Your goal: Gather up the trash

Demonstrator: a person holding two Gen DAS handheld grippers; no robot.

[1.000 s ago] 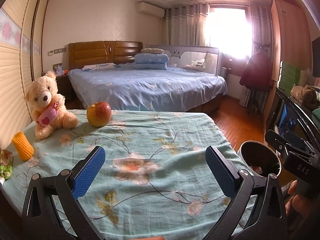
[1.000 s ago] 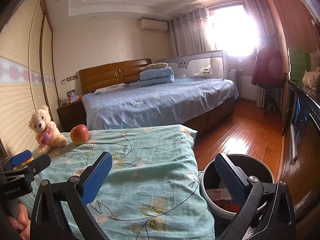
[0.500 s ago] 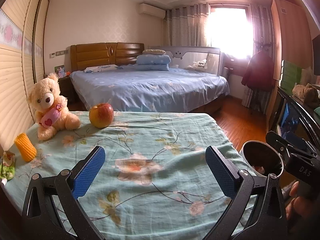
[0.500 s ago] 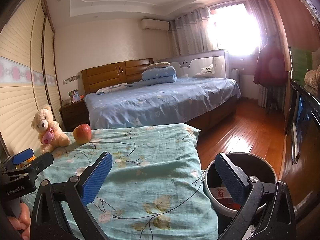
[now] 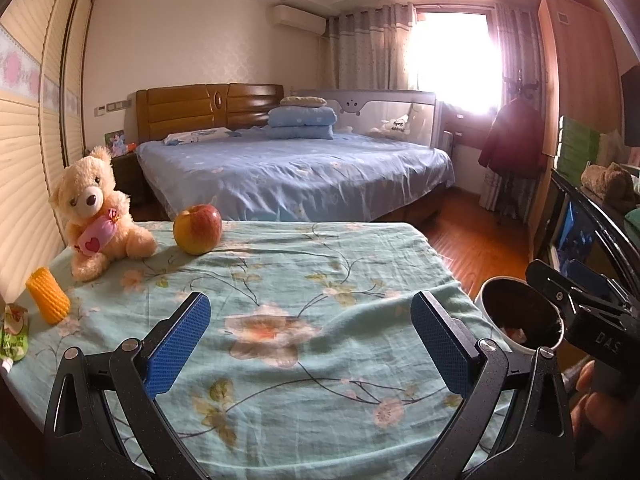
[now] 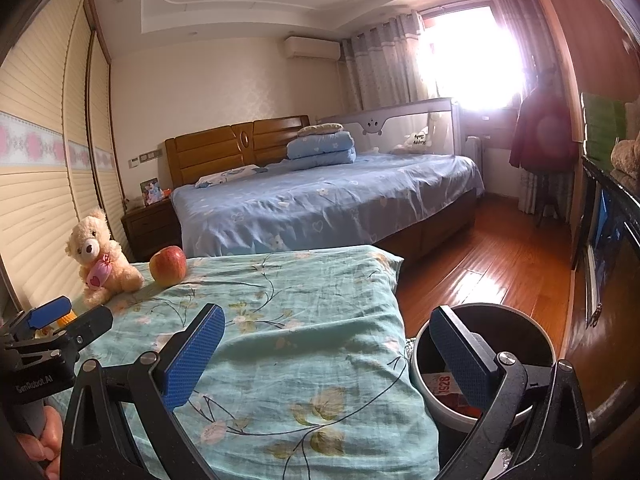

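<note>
My left gripper (image 5: 310, 338) is open and empty above the floral cloth on the table (image 5: 312, 280). A green wrapper (image 5: 14, 334) lies at the table's left edge beside a yellow corn toy (image 5: 48, 300). My right gripper (image 6: 326, 354) is open and empty, its right finger over the round trash bin (image 6: 532, 322) at the table's right end. A red packet (image 6: 442, 386) lies inside the bin. The bin also shows in the left wrist view (image 5: 520, 316), with the right gripper's body (image 5: 592, 312) beside it.
A teddy bear (image 5: 96, 216) and an apple (image 5: 198, 229) sit at the table's far left. A large blue bed (image 5: 296, 172) stands beyond. Wooden floor (image 6: 492, 272) runs on the right, with a dark cabinet (image 6: 608, 220) along the right wall.
Both views have shifted slightly; the teddy, apple and corn toy sit a little further right in the left wrist view. Both grippers remain open and empty.
</note>
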